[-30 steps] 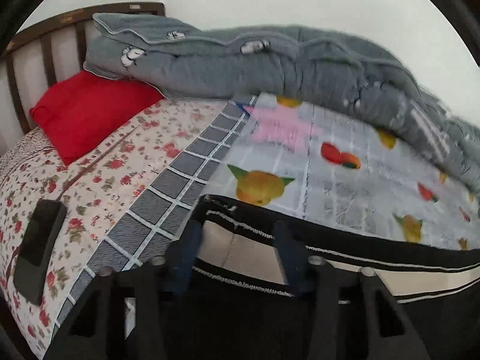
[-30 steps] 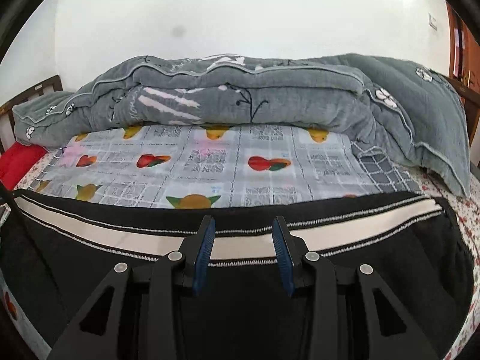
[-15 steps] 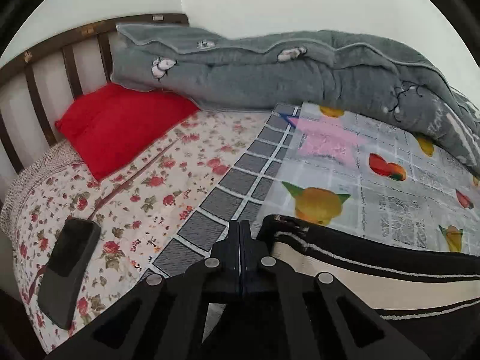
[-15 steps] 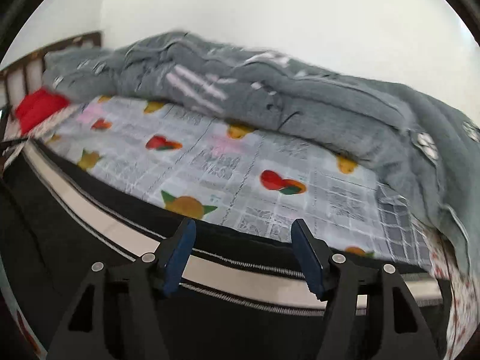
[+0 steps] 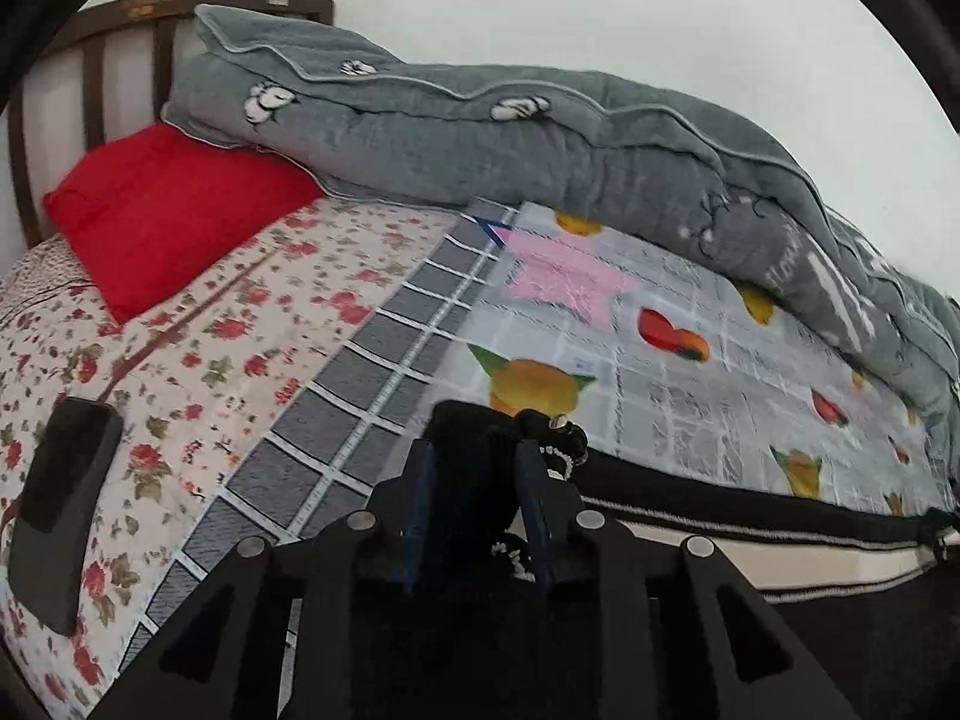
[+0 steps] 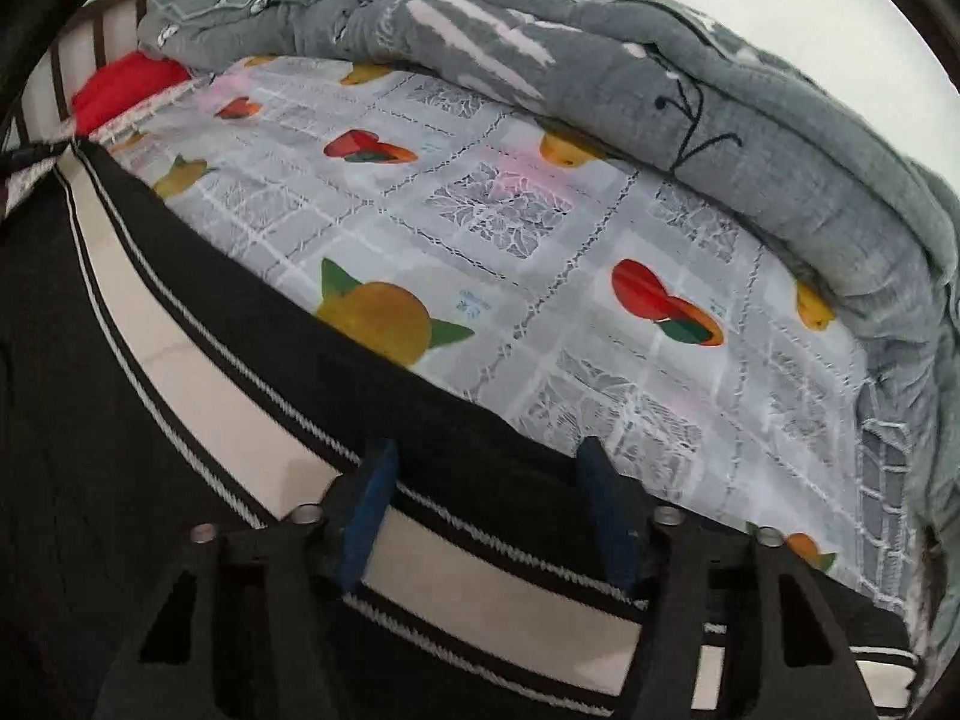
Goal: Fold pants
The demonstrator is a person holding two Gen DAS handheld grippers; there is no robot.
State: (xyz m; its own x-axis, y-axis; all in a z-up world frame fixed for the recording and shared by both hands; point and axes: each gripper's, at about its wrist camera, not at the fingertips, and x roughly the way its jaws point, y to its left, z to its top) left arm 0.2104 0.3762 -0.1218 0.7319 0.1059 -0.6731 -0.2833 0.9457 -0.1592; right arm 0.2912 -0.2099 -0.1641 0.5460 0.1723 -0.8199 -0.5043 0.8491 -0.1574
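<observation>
Black pants (image 6: 108,480) with a cream side stripe edged in white lie across the near part of the bed, stretching left to right. My left gripper (image 5: 477,468) is shut on a bunched black end of the pants (image 5: 480,438), lifted slightly off the fruit-print sheet. The stripe runs off to the right in the left wrist view (image 5: 780,546). My right gripper (image 6: 486,480) is open, its blue-padded fingers (image 6: 369,510) straddling the pants' upper edge and stripe, holding nothing.
A fruit-print grey sheet (image 6: 540,228) covers the bed's middle. A rolled grey quilt (image 5: 540,138) lies along the wall. A red pillow (image 5: 162,198) and wooden headboard (image 5: 90,60) sit at left. A black phone (image 5: 60,504) lies on the floral sheet (image 5: 210,330).
My left gripper, shut empty half a second ago, now grips a bunched end of the pants. My right gripper has opened wider and moved rightwards along the stripe.
</observation>
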